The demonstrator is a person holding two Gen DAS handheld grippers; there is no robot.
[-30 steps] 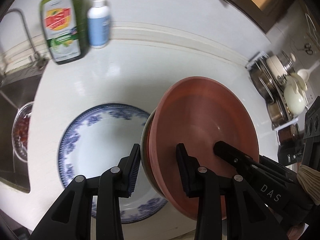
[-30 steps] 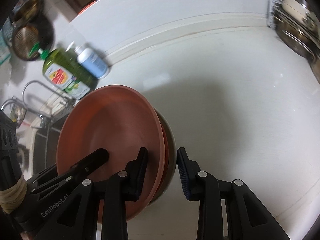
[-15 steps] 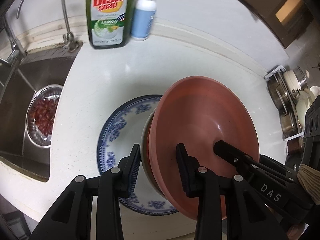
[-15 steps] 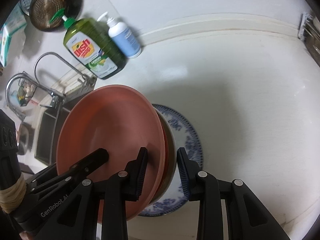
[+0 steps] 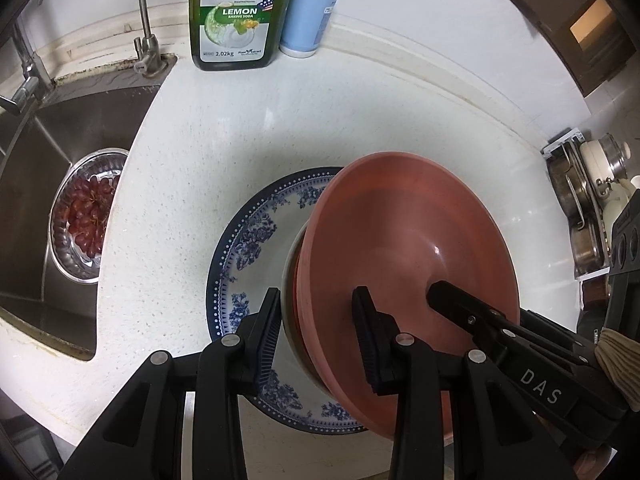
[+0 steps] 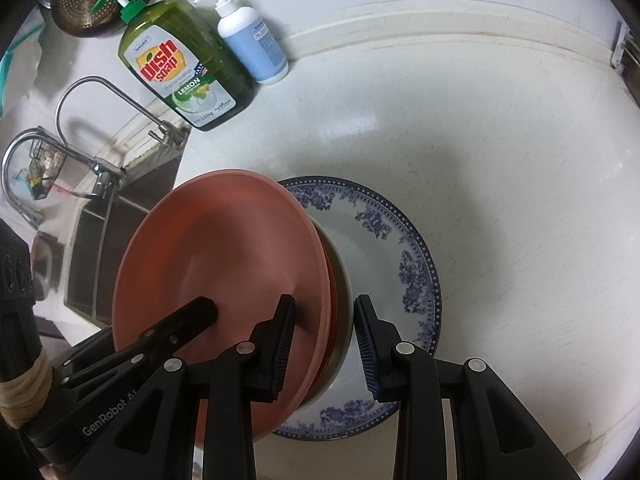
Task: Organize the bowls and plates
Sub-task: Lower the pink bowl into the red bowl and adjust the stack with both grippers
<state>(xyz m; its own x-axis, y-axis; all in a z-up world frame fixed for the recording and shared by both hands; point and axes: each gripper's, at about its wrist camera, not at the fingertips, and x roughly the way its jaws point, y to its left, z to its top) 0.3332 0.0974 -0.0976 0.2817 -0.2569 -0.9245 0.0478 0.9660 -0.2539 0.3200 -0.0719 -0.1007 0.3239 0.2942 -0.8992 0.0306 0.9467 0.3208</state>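
The left gripper has its fingers part-way closed, clamped on the left rim of a stack of pink plates: one finger lies under the stack, the other on the top plate's inner face. The right gripper grips the opposite rim; its inner finger presses the pink face, while the outer finger shows a slim gap beside the stack's underside. The stack hangs tilted over a blue-patterned plate lying on the white tabletop, right of the sink.
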